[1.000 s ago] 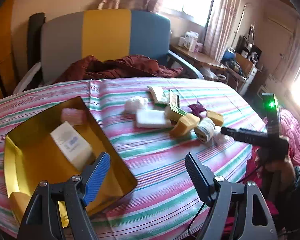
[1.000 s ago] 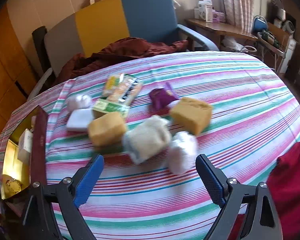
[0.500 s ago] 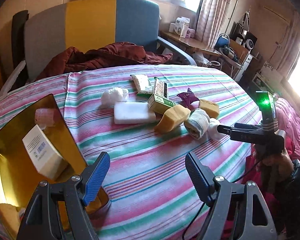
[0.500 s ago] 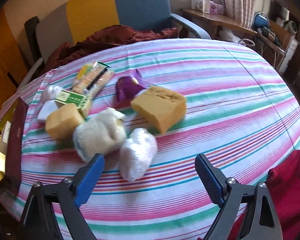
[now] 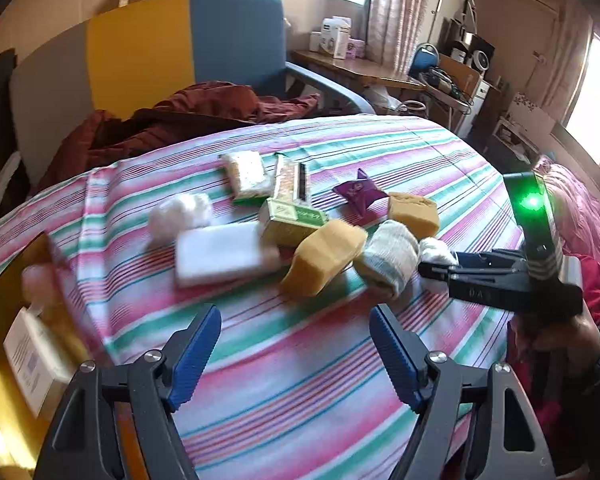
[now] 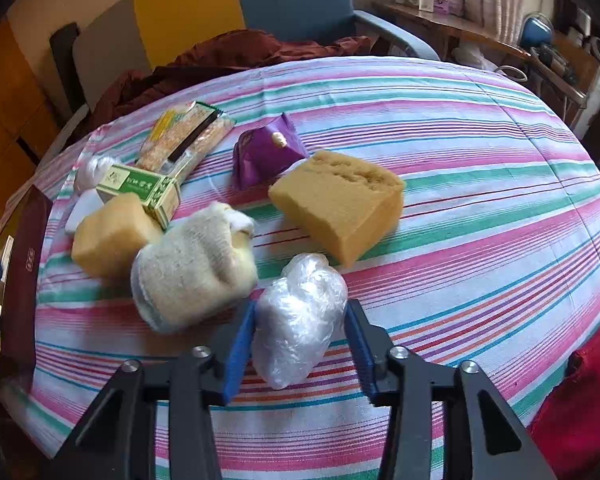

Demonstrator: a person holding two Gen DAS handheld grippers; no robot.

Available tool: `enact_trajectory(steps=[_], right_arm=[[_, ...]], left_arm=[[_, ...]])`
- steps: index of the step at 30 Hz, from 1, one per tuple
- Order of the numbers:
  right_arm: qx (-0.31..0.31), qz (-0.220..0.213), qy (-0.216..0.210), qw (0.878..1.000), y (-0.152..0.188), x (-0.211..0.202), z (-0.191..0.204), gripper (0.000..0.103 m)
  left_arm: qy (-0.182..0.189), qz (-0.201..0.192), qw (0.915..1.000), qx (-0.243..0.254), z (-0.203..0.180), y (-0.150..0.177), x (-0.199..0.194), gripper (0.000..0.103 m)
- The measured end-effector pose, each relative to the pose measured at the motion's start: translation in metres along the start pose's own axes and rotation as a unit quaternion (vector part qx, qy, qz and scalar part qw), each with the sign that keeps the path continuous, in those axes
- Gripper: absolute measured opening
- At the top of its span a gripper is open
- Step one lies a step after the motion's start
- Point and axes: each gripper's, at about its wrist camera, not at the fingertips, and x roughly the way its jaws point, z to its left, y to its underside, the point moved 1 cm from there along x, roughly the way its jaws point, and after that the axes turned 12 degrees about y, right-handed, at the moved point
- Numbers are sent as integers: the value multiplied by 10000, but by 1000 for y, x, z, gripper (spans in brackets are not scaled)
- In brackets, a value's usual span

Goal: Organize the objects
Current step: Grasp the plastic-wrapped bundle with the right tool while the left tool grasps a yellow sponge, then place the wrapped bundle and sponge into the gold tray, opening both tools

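Plastic wad [image 6: 300,316], crumpled and clear-white, lies on the striped cloth [image 6: 480,184] toward the table's near edge, pinched between the blue pads of the right gripper [image 6: 300,344], whose jaws have just been closing onto it from wide apart. The right wrist view shows both pads pressed to the wad's sides; the left wrist view shows only that gripper's black body, side on, with a green light and a hand [image 5: 556,332] beneath it, the wad [image 5: 436,252] a white lump at its tip. Left gripper [image 5: 296,348] hovers over bare cloth with fingers spread and nothing between them. Only the left wrist view shows the inside of the gold tray [image 5: 4,292] at the table's left edge, holding a white box [image 5: 32,364] and a pink item [image 5: 40,280]; compared with a second ago the tray sits further toward that view's left margin and the pile nearer its centre. Just beside the wad lies a rolled sock [image 6: 196,268], with two yellow sponges [image 6: 340,208] [image 6: 112,232], a green box [image 6: 144,188], a purple sachet [image 6: 264,152], snack packs [image 6: 184,136] and a white bar [image 5: 220,252] close behind. A chair [image 5: 180,52] with red fabric [image 5: 188,116] stands at the far edge.
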Motion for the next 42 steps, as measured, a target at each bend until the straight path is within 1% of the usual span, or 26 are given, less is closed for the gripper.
enact_trajectory(steps=[5,8,13,17,20,22,23,24,25,27,32,36,42], right_arm=[[-137,-7,76,9999,1,-7,2,41],[-122,2,24,9999,0,-11,1,41],[-96,92,-36,9999,-2,-10,0,41],[-85,152,-92,9998,-2,-8,0,41],[-72,178,-98,9998,-2,-6,0,41],[-57,201,-103,9997,-2,-5,-1,41],[-58,208,-99,9997,-1,-5,-1,41],[-65,207,-93,9997,-2,-5,-1,41],[-67,191,-81,9998,-2,-5,-1,41],[-41,91,-89,9999,-3,-10,-3,41],[-90,-207,-293,9993,-6,-25,2,41],[-199,-434,-429,9979,-7,-38,9,41],[-381,-836,-673,9935,-7,-61,22,41]], left_arm=[[9,70,9994,327,-8,-14,27,76],[-66,114,9983,573,-11,-20,44,76],[-94,262,9968,745,-9,-28,66,73],[-53,370,9961,796,-4,-31,80,70],[6,444,9958,805,-3,-32,88,64],[53,527,9950,842,-4,-31,94,55],[130,620,9944,851,-4,-30,97,43],[187,667,9941,835,-5,-29,99,42],[188,617,9945,821,-5,-29,97,40],[318,543,9957,683,-6,-26,90,39],[433,279,9984,250,-5,-14,60,39],[429,72,9990,-42,-1,-6,34,39],[240,-189,9992,-267,5,6,-5,39]])
